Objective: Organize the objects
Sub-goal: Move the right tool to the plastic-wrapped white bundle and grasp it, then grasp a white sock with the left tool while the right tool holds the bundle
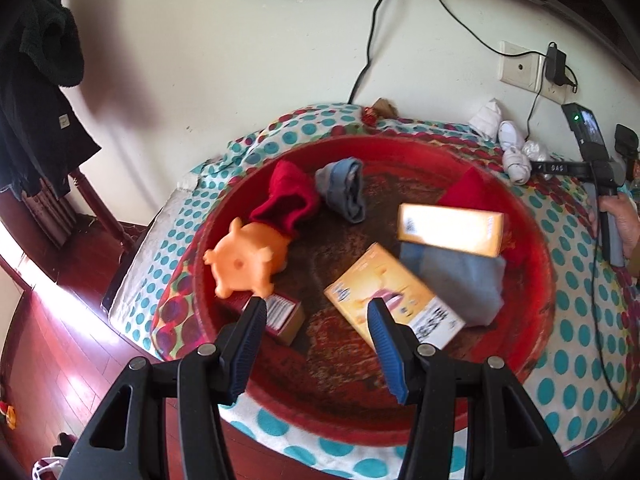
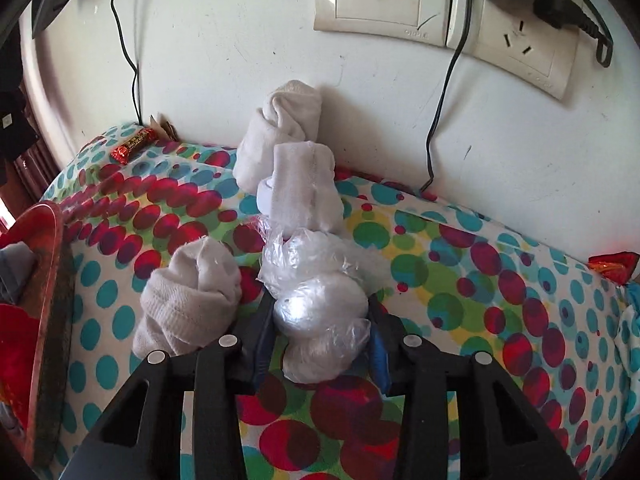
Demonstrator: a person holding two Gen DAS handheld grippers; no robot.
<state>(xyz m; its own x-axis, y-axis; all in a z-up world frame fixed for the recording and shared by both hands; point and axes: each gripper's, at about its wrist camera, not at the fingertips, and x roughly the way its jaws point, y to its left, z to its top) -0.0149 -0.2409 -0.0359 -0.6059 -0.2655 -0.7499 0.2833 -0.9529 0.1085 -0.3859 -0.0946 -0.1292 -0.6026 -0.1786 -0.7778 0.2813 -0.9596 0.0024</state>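
Observation:
In the right wrist view, my right gripper (image 2: 320, 304) is shut on a white bundle wrapped in clear plastic (image 2: 316, 280), which lies on the dotted tablecloth (image 2: 460, 280). Rolled white socks sit beside it: one at the left (image 2: 192, 296), one behind (image 2: 304, 188) and one against the wall (image 2: 280, 128). In the left wrist view, my left gripper (image 1: 316, 308) hangs open over the round red tray (image 1: 532, 280) with nothing between its fingers. The tray holds an orange pig toy (image 1: 244, 260), a red sock roll (image 1: 288, 200), a grey-blue sock roll (image 1: 344, 190), two yellow boxes (image 1: 448, 228) (image 1: 384, 292) and a small box (image 1: 282, 316).
Blue cloth (image 1: 460, 280) and red cloth (image 1: 468, 192) lie in the tray's right side. Red candy wrappers (image 2: 134, 144) (image 2: 612, 266) rest on the cloth. Wall sockets (image 2: 516, 52) with hanging cables stand just behind the socks. A hand (image 1: 616, 224) grips the other handle at the right.

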